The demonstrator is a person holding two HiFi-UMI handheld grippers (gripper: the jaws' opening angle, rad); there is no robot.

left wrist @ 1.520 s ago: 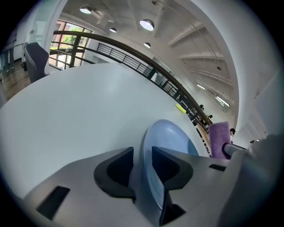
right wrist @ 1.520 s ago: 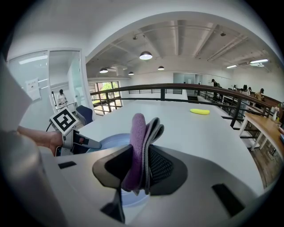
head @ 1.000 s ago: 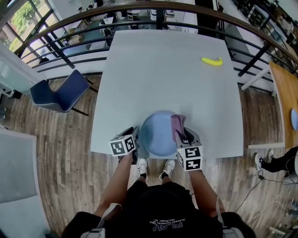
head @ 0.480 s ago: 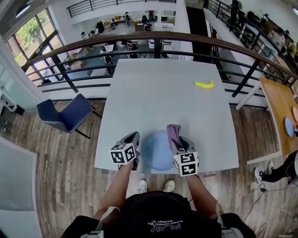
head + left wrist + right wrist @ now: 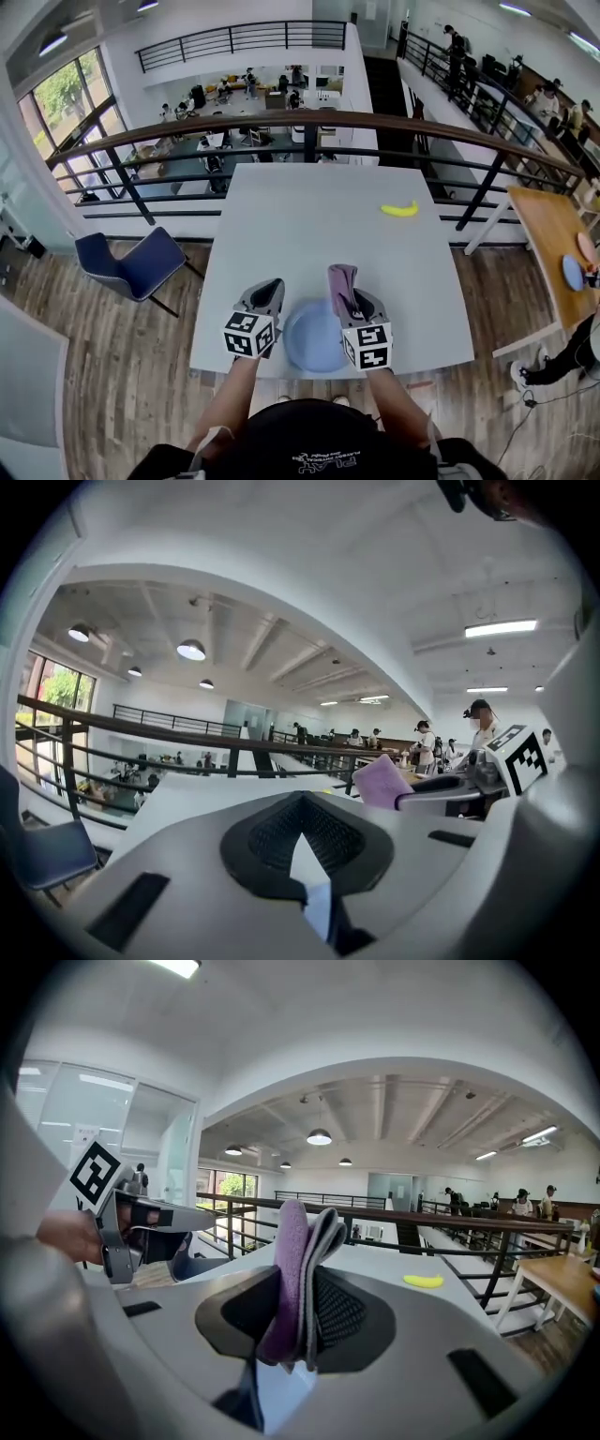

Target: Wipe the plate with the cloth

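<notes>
Right gripper view shows the right gripper (image 5: 302, 1335) clamped on the folded purple-and-grey cloth (image 5: 292, 1241), which stands up from its jaws. The left gripper (image 5: 302, 841) has just been closing and is clenched on nothing. Seen from the head view, the blue plate (image 5: 314, 342) lies at the white table's (image 5: 309, 216) near edge, between both grippers.

The table (image 5: 309, 216) top is bare across its middle and left half, giving open passage there. The plate (image 5: 314, 342) lies near the front edge, with strips of bare table on either side. A banana (image 5: 400, 209) lies toward the far right, well apart from the plate. A railing (image 5: 309, 120) runs just behind the far edge and bounds reach on that side. A chair (image 5: 131, 262) stands on the floor left of the table, apart from it.
</notes>
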